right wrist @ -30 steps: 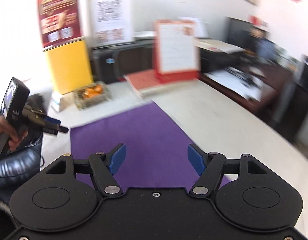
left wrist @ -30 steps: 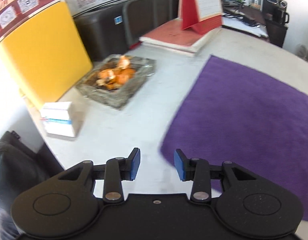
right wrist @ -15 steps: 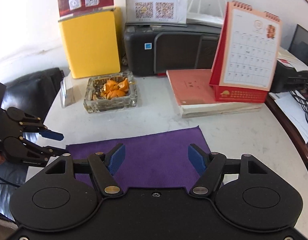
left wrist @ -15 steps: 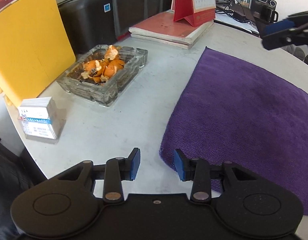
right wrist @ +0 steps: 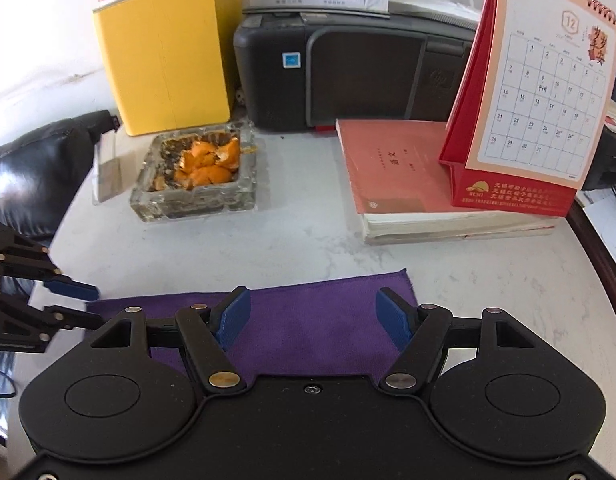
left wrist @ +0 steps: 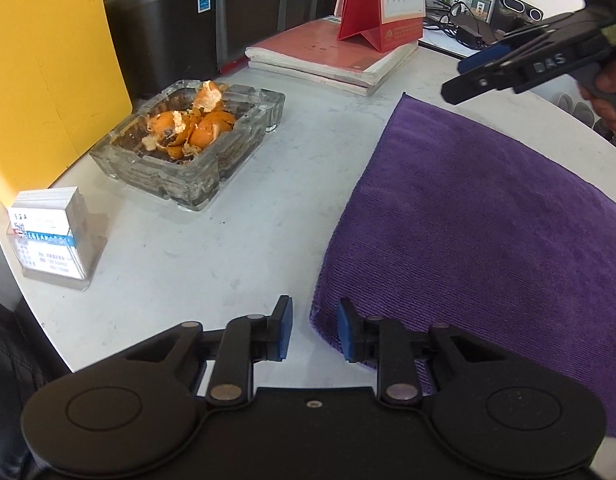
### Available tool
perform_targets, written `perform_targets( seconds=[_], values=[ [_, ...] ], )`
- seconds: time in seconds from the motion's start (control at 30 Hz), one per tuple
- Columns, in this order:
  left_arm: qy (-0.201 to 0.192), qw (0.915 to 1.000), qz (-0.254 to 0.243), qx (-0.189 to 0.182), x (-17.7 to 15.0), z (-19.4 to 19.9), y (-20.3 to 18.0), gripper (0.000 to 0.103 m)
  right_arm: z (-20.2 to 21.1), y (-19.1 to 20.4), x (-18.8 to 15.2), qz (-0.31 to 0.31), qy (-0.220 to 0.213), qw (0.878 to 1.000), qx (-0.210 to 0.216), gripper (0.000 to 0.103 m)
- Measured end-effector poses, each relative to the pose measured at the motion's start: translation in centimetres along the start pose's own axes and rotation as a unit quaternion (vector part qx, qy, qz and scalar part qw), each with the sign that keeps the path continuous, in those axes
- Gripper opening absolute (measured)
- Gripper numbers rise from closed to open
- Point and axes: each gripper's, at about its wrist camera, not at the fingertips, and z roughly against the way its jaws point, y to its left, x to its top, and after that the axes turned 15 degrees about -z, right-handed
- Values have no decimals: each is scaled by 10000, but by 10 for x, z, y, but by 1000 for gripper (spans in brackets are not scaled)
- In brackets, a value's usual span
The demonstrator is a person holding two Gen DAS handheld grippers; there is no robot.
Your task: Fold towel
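L gripper [left wrist: 313, 330] closing round towel [left wrist: 488, 240] near corner; R gripper [right wrist: 313, 316] wide, empty, above far edge.

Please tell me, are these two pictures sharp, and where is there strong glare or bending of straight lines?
Left wrist view: sharp; the towel weave and the ashtray show clearly; the table edge curves from the fisheye lens. Right wrist view: also sharp; the calendar numbers are readable; the upper left wall is washed out white, and the black chair carries bright reflections.
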Motion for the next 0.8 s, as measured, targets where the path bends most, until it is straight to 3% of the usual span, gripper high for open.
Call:
perform_targets(
  seconds=[0.5,0.8],
  values=[
    [2,9999,43,-122,2,-2,2,18,-79,-44,35,59,388,9991,-154,68],
    [-13,9999,45,-148,3,-3,4,16,-93,-54,33,41,570,9983,-136,65]
  ],
)
